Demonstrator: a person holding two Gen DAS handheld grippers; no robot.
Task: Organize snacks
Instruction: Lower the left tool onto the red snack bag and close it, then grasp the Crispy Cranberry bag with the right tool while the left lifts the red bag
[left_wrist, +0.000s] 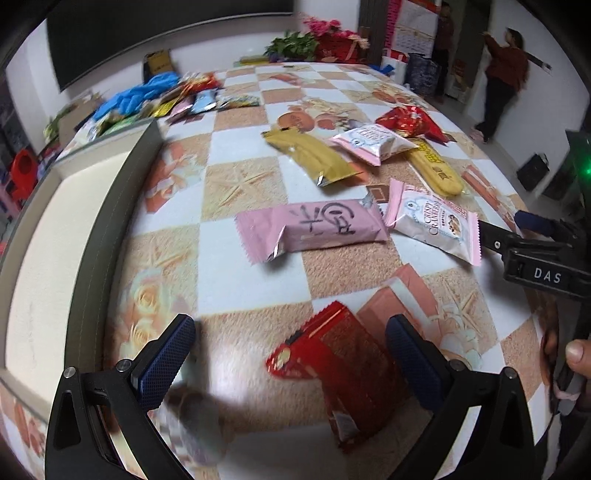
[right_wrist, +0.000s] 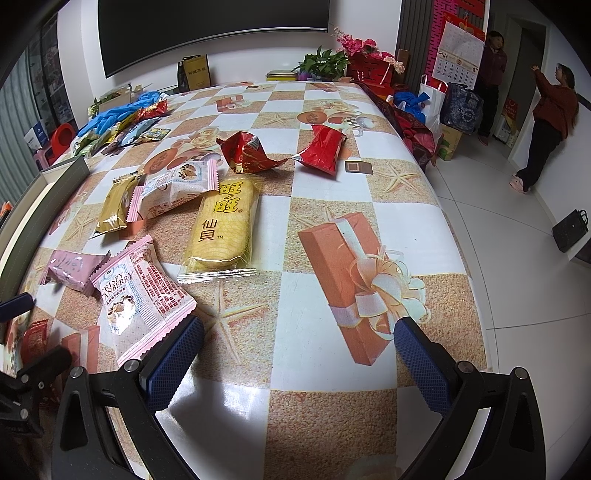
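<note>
Snack packets lie scattered on a checkered tablecloth. My left gripper is open, its jaws wide apart above a red packet that lies between them on the table. Beyond it lie a long pink packet, a pink cranberry packet, a gold packet and a yellow cracker packet. My right gripper is open and empty, low over the table. Its left finger is next to the cranberry packet. The yellow cracker packet and two red packets lie ahead.
An open cream box with a dark rim stands at the left. A pile of packets and a blue glove lies at the far left. Flowers and bags stand past the table's far edge. Two people stand at the right wall.
</note>
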